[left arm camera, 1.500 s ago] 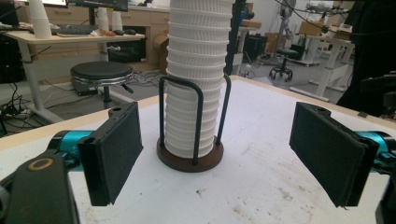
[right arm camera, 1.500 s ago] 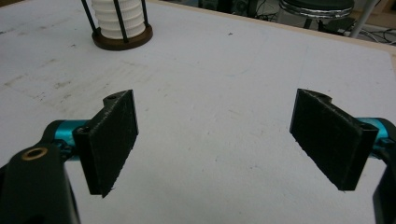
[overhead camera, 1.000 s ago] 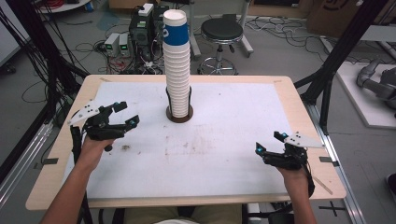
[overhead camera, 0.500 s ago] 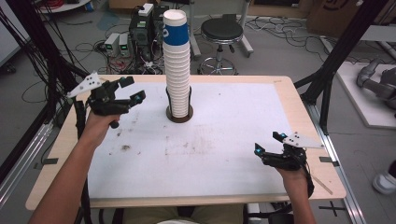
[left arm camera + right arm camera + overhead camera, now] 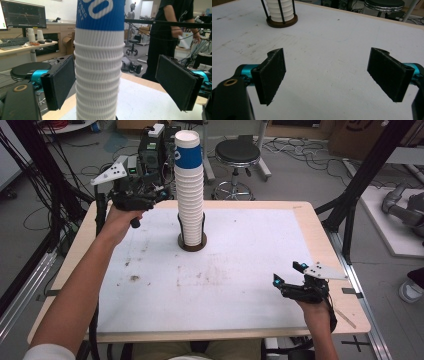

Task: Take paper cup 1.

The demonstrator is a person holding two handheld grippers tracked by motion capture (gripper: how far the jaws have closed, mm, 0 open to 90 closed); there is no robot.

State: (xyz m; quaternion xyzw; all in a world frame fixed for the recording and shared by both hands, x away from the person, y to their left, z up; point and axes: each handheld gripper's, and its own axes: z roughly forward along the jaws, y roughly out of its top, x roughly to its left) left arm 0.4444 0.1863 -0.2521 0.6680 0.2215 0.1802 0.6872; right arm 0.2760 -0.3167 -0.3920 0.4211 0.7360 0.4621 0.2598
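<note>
High view: one tall stack of white ribbed paper cups [image 5: 190, 195] stands upright in a dark round holder [image 5: 191, 242] on the far middle of the white table [image 5: 240, 270]; the top cup carries a blue band. How many cups make up the stack is too fine to count. In the left gripper view the stack [image 5: 99, 62] is cut off at top and bottom, so neither its rim nor its foot can be made out there.

Two grippers are in use. The left gripper [image 5: 162, 194] is raised beside the upper stack, on its left, its jaws wide and just opening further; in its own view the stack stands between the pads, close against the left pad and well apart from the right, and nothing is clamped. The right gripper [image 5: 285, 281] rests low near the table's near right corner, jaws spread wide over bare tabletop, holding nothing. A broad stretch of open surface lies between it and the holder [image 5: 282, 21].
</note>
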